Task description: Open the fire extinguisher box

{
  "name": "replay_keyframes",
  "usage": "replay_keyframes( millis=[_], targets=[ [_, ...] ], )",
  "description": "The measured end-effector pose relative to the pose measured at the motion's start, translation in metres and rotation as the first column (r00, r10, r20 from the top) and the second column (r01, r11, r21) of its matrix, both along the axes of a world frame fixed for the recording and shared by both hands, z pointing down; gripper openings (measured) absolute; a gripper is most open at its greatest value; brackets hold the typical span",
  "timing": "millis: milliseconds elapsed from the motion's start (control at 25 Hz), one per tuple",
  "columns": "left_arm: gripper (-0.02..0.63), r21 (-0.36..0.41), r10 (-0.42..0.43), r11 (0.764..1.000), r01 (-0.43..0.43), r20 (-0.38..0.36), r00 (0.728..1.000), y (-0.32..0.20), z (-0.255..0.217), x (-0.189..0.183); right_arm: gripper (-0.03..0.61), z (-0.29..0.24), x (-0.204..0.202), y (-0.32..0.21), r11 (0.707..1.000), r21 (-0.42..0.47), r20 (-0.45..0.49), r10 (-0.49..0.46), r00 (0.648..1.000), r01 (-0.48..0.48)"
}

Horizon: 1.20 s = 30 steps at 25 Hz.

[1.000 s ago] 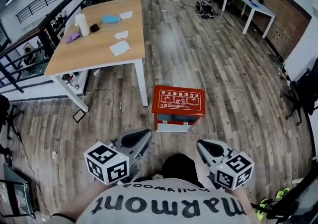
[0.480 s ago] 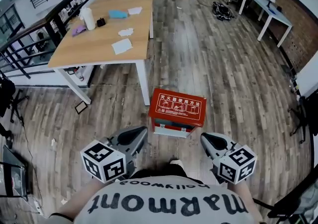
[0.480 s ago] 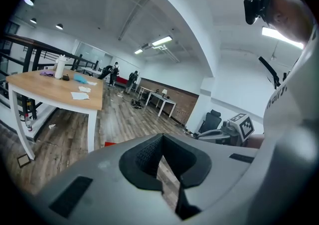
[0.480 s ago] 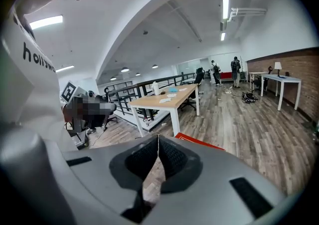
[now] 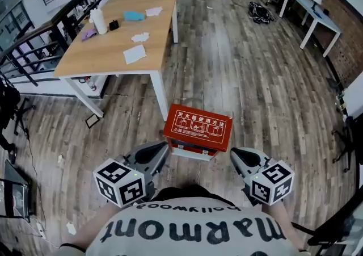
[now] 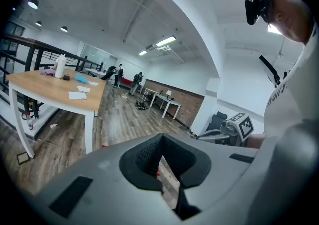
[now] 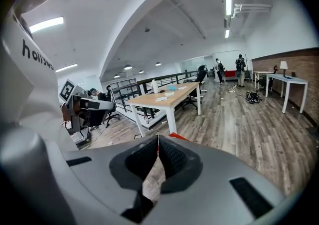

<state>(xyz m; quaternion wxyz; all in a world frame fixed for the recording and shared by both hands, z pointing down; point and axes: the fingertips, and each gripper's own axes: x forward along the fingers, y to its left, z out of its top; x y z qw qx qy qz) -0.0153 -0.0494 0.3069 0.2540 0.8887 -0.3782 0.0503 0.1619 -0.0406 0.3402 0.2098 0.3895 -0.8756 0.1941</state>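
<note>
seems a stiff, rather heavy metal box [image 5: 191, 148] on the floor [image 5: 255, 79] just ahead, near the table [image 5: 108, 59], lid [image 5: 198, 126] down, best taken at the lid's front edge; left gripper [image 5: 154, 154] and right gripper [image 5: 244, 158] both pressed together, holding nothing.

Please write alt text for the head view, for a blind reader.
A red fire extinguisher box, lid down, stands on the wood floor ahead of the left gripper and right gripper, both shut. A wooden table stands beyond it.
</note>
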Motion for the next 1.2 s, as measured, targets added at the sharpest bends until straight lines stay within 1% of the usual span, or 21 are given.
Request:
replay_keyframes(
  millis=[280, 480, 720, 920, 1080, 1200],
  targets=[
    [0.006, 0.0, -0.056, 0.998, 0.056, -0.017, 0.998, -0.02, 0.006, 0.016, 0.011, 0.011, 0.021, -0.02, 0.998, -0.016, -0.03, -0.053, 0.998, 0.053],
    [0.006, -0.013, -0.097, 0.995, 0.097, -0.02, 0.995, -0.027, 0.016, 0.022, 0.011, 0.018, 0.027, -0.033, 0.995, -0.025, -0.032, -0.096, 0.995, 0.096],
    [0.006, -0.054, -0.119, 0.991, 0.12, 0.014, 0.993, -0.026, 0.032, 0.024, 0.011, 0.034, 0.027, -0.043, 0.992, -0.05, -0.003, -0.119, 0.993, 0.119],
    [0.006, -0.086, -0.136, 0.987, 0.139, 0.046, 0.99, -0.027, 0.041, 0.009, 0.011, 0.053, 0.021, -0.053, 0.989, -0.096, 0.004, -0.111, 0.994, 0.111],
    [0.006, -0.109, -0.145, 0.983, 0.15, 0.056, 0.988, -0.036, 0.045, -0.016, 0.011, 0.057, 0.001, -0.063, 0.988, -0.114, 0.004, -0.107, 0.994, 0.107],
    [0.006, -0.114, -0.132, 0.984, 0.139, 0.06, 0.989, -0.051, 0.043, -0.034, 0.011, 0.059, -0.019, -0.069, 0.987, -0.131, 0.012, -0.09, 0.996, 0.091]
  ],
)
